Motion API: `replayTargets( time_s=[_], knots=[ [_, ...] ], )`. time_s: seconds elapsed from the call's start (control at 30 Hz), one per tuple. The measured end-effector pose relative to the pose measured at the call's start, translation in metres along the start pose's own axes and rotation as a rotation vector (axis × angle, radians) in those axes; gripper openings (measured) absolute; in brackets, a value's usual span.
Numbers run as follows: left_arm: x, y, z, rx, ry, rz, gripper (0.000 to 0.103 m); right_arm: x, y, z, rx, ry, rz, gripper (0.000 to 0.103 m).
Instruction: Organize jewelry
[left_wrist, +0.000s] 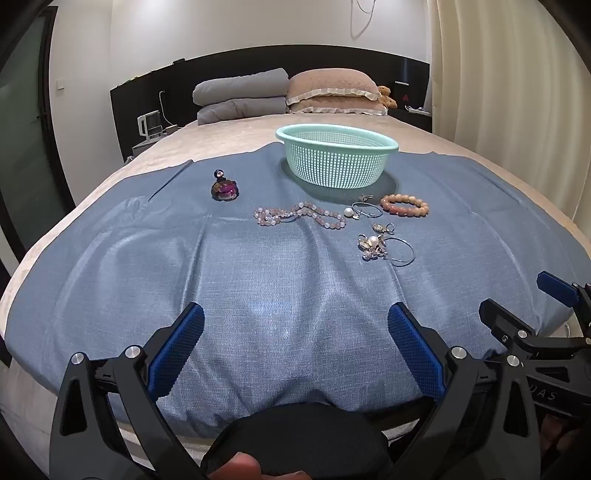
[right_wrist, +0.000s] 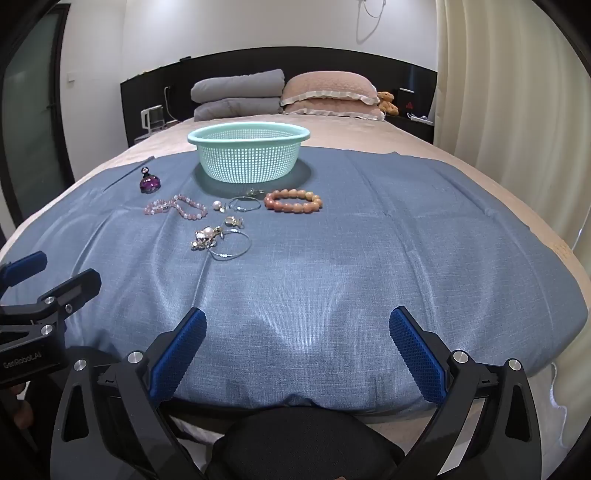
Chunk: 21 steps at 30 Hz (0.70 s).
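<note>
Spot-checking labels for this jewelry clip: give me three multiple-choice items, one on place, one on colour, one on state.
1. Where does the orange beaded bracelet lie?
A. inside the basket
B. on the blue cloth, in front of the basket
C. on a pillow

2. What colour is the perforated plastic basket?
A. red
B. mint green
C. black

3. How do the left gripper and right gripper stand?
A. both open, holding nothing
B. left shut on a necklace
C. right shut on the basket

Answers: B, bracelet rests on cloth near the basket's base; B, pale green mesh; A, only cloth shows between each pair of blue pads.

We see two folded grey quilts (right_wrist: 236, 92) beside frilled pink pillows (right_wrist: 328, 94), a small brown teddy bear (right_wrist: 388, 101) just right.
</note>
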<state>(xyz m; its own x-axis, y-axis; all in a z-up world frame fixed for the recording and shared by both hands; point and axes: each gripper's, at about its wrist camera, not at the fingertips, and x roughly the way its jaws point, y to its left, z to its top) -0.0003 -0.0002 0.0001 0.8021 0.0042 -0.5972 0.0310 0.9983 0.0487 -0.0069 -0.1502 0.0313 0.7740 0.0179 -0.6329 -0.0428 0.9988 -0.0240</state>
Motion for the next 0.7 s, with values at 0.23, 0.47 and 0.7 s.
replayTargets(
  time_s=[0.23,0.47,0.7],
  knots=[
    [-0.0001,-0.0009,0.0001,-0.001,0.006,-0.002,0.097,0.0002,-0.0003,-0.0001,0.0,0.002,0.001,0.095],
    [-0.0001,-0.0039,0.0001,-0.003,0.009,0.0,0.097,0.0001,-0.0007,-0.0006,0.001,0.001,0.0,0.095],
    [0.0037,-0.0012,0.0012,-0.006,0.011,-0.004,0.097,0.0002,-0.0008,-0.0007,0.001,0.002,0.001,0.095]
  ],
)
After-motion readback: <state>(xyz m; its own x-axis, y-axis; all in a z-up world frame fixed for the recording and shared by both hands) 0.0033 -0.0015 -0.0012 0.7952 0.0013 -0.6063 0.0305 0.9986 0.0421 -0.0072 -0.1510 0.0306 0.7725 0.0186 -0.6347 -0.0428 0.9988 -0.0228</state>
